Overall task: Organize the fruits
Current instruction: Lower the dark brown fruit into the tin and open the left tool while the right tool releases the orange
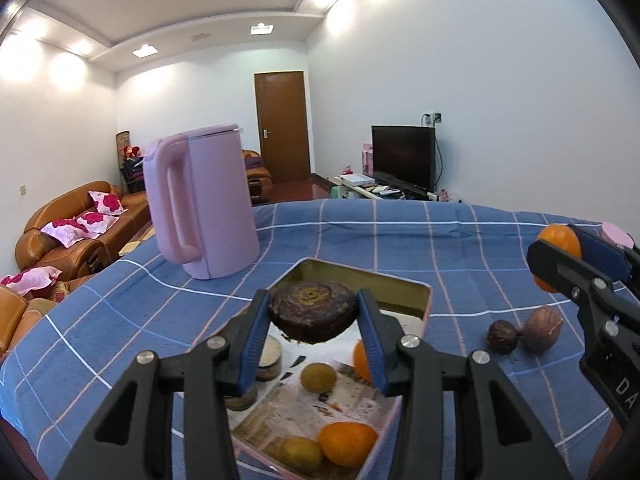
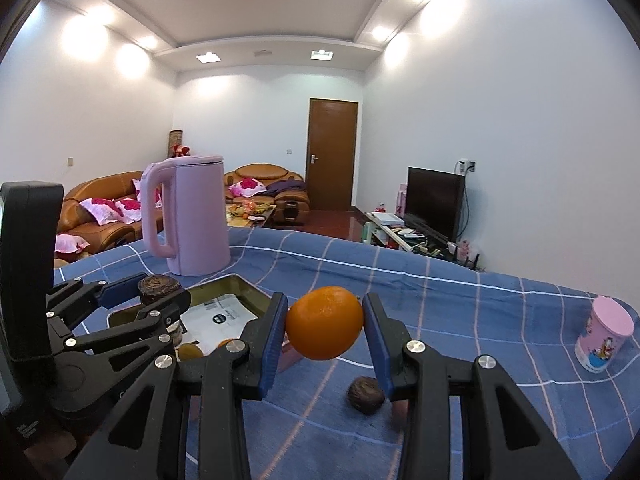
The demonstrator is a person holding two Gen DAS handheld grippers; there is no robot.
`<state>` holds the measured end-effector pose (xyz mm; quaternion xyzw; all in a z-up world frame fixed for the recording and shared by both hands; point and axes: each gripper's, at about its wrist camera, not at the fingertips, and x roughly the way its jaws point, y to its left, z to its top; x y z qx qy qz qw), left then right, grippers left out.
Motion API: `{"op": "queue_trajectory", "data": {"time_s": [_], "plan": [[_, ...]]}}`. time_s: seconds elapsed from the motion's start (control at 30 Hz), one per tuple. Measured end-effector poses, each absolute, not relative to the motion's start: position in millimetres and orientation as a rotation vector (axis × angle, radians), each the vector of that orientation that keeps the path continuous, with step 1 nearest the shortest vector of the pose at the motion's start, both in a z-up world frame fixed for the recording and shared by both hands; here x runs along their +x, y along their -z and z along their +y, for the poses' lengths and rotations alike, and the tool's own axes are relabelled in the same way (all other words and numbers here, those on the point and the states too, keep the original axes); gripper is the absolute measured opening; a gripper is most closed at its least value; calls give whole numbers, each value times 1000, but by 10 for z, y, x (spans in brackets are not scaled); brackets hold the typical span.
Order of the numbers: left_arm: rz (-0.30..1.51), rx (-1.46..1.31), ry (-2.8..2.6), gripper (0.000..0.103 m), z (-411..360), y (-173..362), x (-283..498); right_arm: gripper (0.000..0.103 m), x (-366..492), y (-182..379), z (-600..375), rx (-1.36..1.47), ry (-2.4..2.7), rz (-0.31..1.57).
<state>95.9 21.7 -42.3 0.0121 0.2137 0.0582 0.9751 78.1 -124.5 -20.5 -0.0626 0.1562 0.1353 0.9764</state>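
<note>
Both grippers loaded, mid-carry. Left gripper (image 1: 314,316) clamped on a dark round cake-like disc (image 1: 313,312), pads pressing its sides, held in the air above the far end of the tin (image 1: 416,292). Can't tell what the disc really is, fruit or pastry. Right gripper (image 2: 325,330) clamped on an orange (image 2: 325,328), lifted off the cloth (image 2: 460,300), to the right of the tin and not yet over it. Tin is open, shiny inside, already has an orange (image 1: 347,444), two greenish-brown fruits (image 1: 318,378) and some stacked flat discs (image 1: 269,360) at its left side; another orange is partly hidden behind the left gripper's right finger. Two dark fruits still loose on the cloth right of the tin: a small round one (image 1: 502,336) and a bigger purplish-brown one (image 1: 541,330), touching or nearly. Pink kettle (image 1: 200,204) stands behind the tin, pink cup (image 2: 604,336) far right, both out of the way. Step, my read: delivery into the tin, roughly halfway through. Next: left lowers the disc into a free spot, maybe onto the stack, then lets go; right moves the orange leftward over the tin rim, lowers before release so it doesn't roll or bounce. Grippers are close together, so go one at a time. Then the two loose fruits.
</note>
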Motion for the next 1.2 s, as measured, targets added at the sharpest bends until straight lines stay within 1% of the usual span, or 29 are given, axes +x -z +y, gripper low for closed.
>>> {"op": "queue_trajectory", "data": {"time_s": [0.7,1.2], "plan": [[510,24,-144,46,538,536,1131,41,1151,277,-710,-126,-362,346],[588,28,-132,46,582,658,1202,41,1373,441,-455,-126,-427,446]]}}
